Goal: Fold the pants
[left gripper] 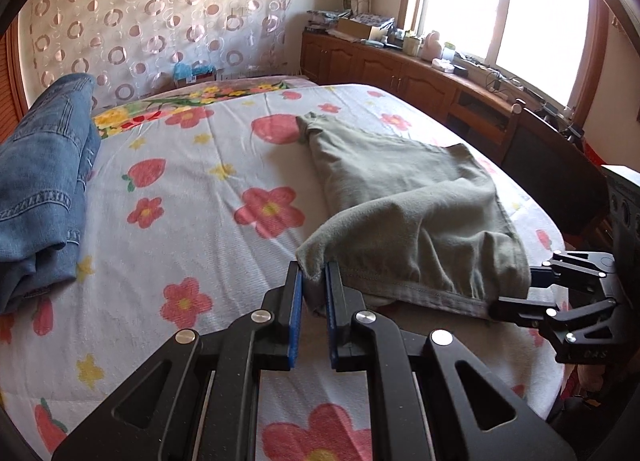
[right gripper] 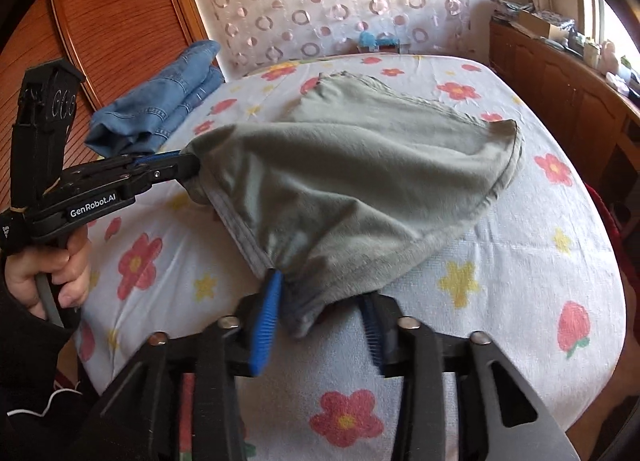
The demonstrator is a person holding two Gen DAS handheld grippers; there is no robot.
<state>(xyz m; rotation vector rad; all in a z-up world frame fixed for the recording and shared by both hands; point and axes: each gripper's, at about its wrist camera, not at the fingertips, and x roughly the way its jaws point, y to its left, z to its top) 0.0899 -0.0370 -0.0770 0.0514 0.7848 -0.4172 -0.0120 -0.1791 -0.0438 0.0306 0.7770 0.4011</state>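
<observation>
soft, rumpled grey-green pants [left gripper: 404, 197]

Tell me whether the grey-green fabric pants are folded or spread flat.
Folded: the grey-green fabric pants lie doubled over on the floral bedsheet.

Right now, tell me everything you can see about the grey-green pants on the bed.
The grey-green pants look like soft, brushed cotton with stitched hems. They lie on the flowered bedsheet, folded over, the near edge lifted and bunched. The left gripper is shut on one near corner; the right gripper stands open with the other corner hanging between its blue pads. The far end rests flat.
</observation>
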